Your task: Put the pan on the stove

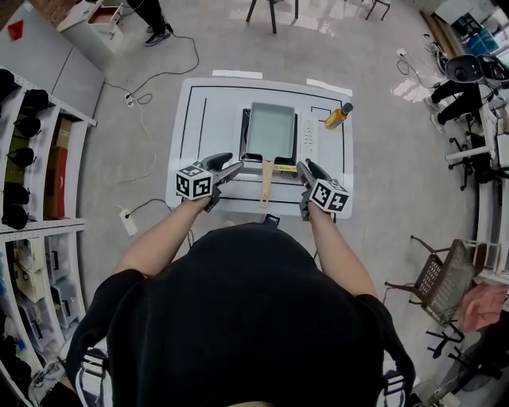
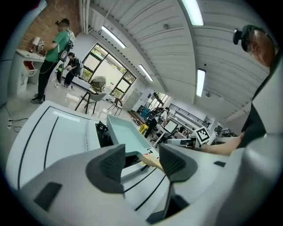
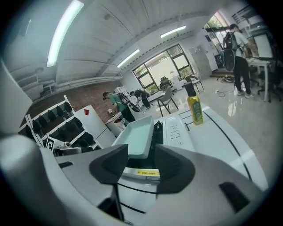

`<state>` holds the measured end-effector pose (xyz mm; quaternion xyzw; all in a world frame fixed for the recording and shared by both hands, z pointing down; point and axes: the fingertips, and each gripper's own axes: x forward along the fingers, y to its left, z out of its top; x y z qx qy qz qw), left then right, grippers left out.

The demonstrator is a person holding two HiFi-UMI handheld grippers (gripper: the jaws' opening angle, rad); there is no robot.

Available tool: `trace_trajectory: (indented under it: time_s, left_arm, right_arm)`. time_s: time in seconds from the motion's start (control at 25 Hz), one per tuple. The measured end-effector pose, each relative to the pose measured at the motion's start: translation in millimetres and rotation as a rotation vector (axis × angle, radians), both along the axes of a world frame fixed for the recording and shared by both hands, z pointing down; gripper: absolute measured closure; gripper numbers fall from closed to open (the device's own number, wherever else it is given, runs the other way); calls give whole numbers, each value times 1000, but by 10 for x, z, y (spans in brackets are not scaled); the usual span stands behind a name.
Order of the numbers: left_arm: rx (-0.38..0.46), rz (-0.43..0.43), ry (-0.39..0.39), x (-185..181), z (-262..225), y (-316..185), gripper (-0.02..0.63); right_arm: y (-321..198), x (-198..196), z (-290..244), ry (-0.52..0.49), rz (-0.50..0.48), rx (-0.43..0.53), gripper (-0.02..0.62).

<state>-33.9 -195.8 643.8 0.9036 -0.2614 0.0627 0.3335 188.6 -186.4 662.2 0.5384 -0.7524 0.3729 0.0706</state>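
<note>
Rectangular pale-green pan [image 1: 270,131]: sits flat on the stove [image 1: 246,127], on the black burner top, inside looks bare. Wooden handle [image 1: 266,184] runs out toward 6 o'clock, past the stove's front edge and over the table.

Stove: low unit, black under the pan, with a white control strip [image 1: 308,135] at the pan's 3 o'clock. The right gripper view shows a yellow label along its front edge.

Left gripper [image 1: 232,164]: at the pan's 7 o'clock, just beside the handle on its left and not touching it. Jaws stand spread; its own view shows only the pan corner and handle farther off in the gap. Nothing gripped.

Right gripper [image 1: 306,167]: at the pan's 5 o'clock, right of the handle, clear of it. Jaws spread, pads apart, nothing between them but a far view of pan and stove.

White table [image 1: 199,119]: black outline markings on its top. 1 yellow bottle [image 1: 337,117] with a dark cap stands at the pan's 2 o'clock, just past the control strip.

Surroundings: grey floor. Shelving [image 1: 32,159] with dark items at 9 o'clock. White power strip [image 1: 127,222] and cable on the floor at 8 o'clock. Chair [image 1: 441,278] at 4 o'clock. 1 person's legs [image 1: 155,20] at 11 o'clock, well apart.
</note>
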Motion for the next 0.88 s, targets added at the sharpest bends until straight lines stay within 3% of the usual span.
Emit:
trace_trajectory:
  time_s: [0.24,0.52,0.88]
  left_arm:
    - [30,-31,-47,-57,-2,6,364]
    - [169,-37,-108,-16,-182,40,370]
    - [199,-120,-132,-158,-240,-64,403]
  right_arm:
    - [-9,10,-140,74,-9,59,402]
    - [-33,48,-323,122,-1,149,405]
    - [-30,42,-480,185,-11,217,434]
